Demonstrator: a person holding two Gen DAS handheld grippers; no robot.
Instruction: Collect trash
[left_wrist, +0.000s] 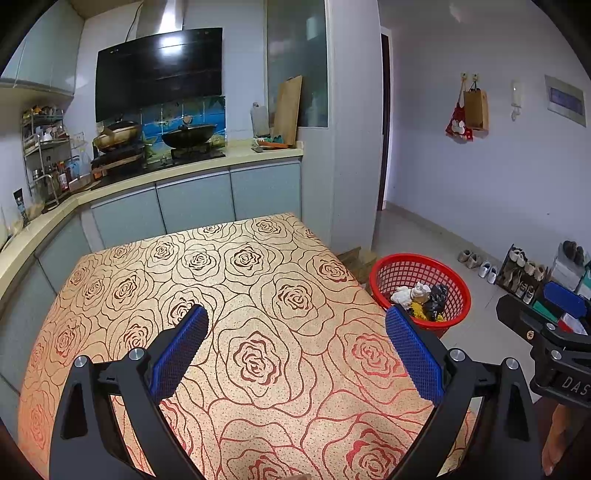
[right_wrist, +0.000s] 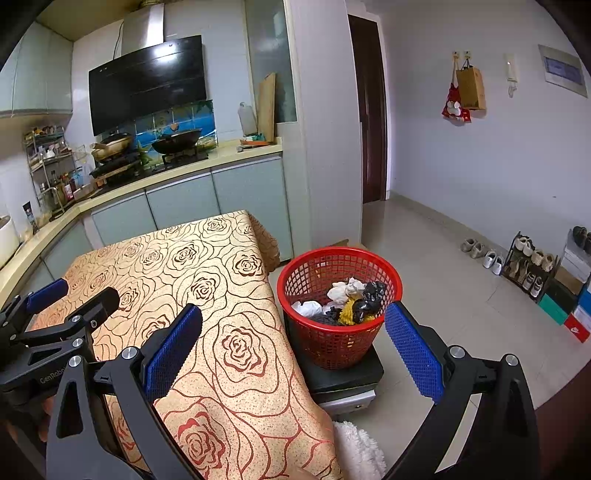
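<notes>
Both tools, left tool (left_wrist: 295, 332) and right tool (right_wrist: 293, 332), gape empty. Trash (right_wrist: 347, 301) sits in the red basket (right_wrist: 295, 291) at 2 o'clock off the bench (left_wrist: 258, 280); looks like light, crumply stuff, pinch any fold.

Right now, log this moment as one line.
left gripper: open, over table | right gripper: open | red basket: holds trash | tabletop: no trash visible

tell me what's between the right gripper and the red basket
Nothing: in the right wrist view the right gripper hangs open just short of the red basket, only the tablecloth edge and floor below.
</notes>
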